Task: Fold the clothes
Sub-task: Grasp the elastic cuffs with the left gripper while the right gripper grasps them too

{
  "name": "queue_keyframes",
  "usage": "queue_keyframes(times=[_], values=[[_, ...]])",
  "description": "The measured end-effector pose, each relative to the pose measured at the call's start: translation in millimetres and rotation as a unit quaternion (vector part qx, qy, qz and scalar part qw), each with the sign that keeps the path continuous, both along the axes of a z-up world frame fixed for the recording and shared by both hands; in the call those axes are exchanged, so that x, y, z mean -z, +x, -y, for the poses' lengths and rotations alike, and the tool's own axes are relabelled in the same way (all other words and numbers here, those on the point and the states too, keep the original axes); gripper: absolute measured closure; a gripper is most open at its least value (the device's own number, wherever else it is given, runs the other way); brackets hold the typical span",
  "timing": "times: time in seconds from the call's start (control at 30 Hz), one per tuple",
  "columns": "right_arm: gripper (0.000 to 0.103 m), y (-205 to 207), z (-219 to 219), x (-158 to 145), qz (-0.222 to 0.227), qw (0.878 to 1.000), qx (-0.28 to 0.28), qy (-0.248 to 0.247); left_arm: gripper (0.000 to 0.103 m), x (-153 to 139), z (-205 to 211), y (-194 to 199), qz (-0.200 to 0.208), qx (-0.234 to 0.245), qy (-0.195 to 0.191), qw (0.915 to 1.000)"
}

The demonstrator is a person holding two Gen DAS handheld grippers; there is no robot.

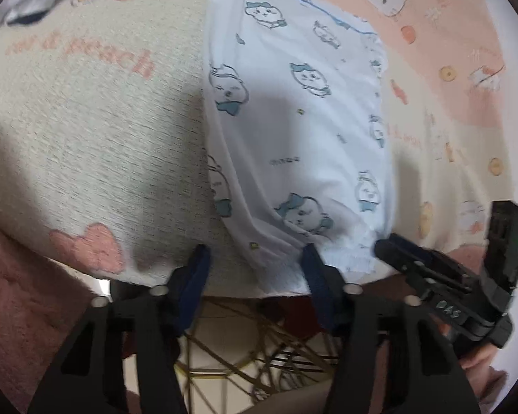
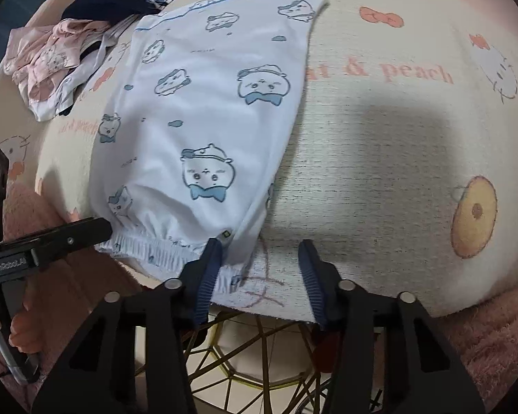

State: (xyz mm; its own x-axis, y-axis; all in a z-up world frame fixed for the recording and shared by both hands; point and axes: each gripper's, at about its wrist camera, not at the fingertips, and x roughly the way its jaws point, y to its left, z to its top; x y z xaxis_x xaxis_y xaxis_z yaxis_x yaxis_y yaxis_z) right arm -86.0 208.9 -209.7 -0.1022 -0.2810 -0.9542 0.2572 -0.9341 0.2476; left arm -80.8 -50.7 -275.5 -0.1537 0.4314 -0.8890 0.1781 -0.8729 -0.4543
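A white garment (image 1: 293, 131) (image 2: 207, 103) printed with blue cartoon animals lies flat on a cream blanket, its elastic waistband (image 2: 155, 245) at the near edge. My left gripper (image 1: 255, 265) points down at the waistband's left corner. Its jaws stand apart with the fabric's edge between them, and the right fingertip (image 1: 312, 265) lies over the hem. My right gripper (image 2: 260, 265) hangs at the waistband's right corner, jaws apart, with the left fingertip (image 2: 210, 258) on the cloth and the right one over bare blanket. Each gripper also shows in the other's view: the right gripper (image 1: 390, 248) and the left gripper (image 2: 100, 229).
The cream blanket (image 2: 380, 158) with pink "cat & peach" print covers the surface. A pile of pink, white and navy clothes (image 2: 62, 55) lies at the far left. Below the near edge are a gold wire frame (image 2: 259, 362) and pink fluffy fabric (image 1: 20, 293).
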Motion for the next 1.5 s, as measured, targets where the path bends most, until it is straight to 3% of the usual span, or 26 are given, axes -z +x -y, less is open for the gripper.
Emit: queue_keyframes(times=[0.13,0.2,0.37,0.4,0.43,0.5,0.6,0.7,0.77,0.87,0.93,1.0,1.2,1.5], values=[[0.061,7,2,0,0.010,1.000,-0.017,-0.009,0.056,4,1,-6,0.006,-0.003,0.015,0.9999],[0.061,34,-1,-1,0.013,1.000,-0.019,-0.011,0.056,3,1,-5,0.005,-0.003,0.027,0.9996],[0.046,12,0,13,0.035,0.998,0.020,-0.044,0.056,6,-7,-11,0.001,-0.001,0.036,0.9994],[0.048,14,0,12,0.033,0.998,0.017,-0.043,0.058,1,-3,-3,-0.001,0.002,0.030,0.9996],[0.057,16,-1,11,0.031,0.999,0.015,-0.041,0.066,0,-4,-3,-0.003,0.001,0.021,0.9998],[0.077,10,3,10,0.033,0.998,0.004,-0.051,0.073,-2,-2,-2,-0.011,-0.011,0.009,0.9998],[0.076,1,12,14,0.033,0.998,-0.006,-0.058,0.074,3,-1,-4,0.000,-0.010,0.034,0.9994],[0.069,-10,19,25,0.048,0.995,0.012,-0.085,0.062,7,-4,-6,0.008,-0.003,0.054,0.9985],[0.063,-17,21,32,0.060,0.992,0.022,-0.104,0.060,5,-8,-7,0.002,0.007,0.043,0.9990],[0.066,-14,30,27,0.046,0.995,-0.001,-0.083,0.068,0,-11,-5,-0.010,0.015,0.025,0.9995],[0.084,-13,35,24,0.036,0.996,-0.011,-0.078,0.077,-6,-9,-4,-0.021,0.014,0.025,0.9994],[0.087,-11,33,18,0.029,0.996,-0.011,-0.086,0.086,-16,-5,-1,-0.038,0.007,0.029,0.9988],[0.088,-4,26,4,0.015,0.993,-0.006,-0.119,0.089,-31,1,12,-0.055,-0.001,0.028,0.9981],[0.088,16,24,7,0.033,0.992,-0.004,-0.123,0.090,-29,5,25,-0.032,-0.011,0.044,0.9984]])
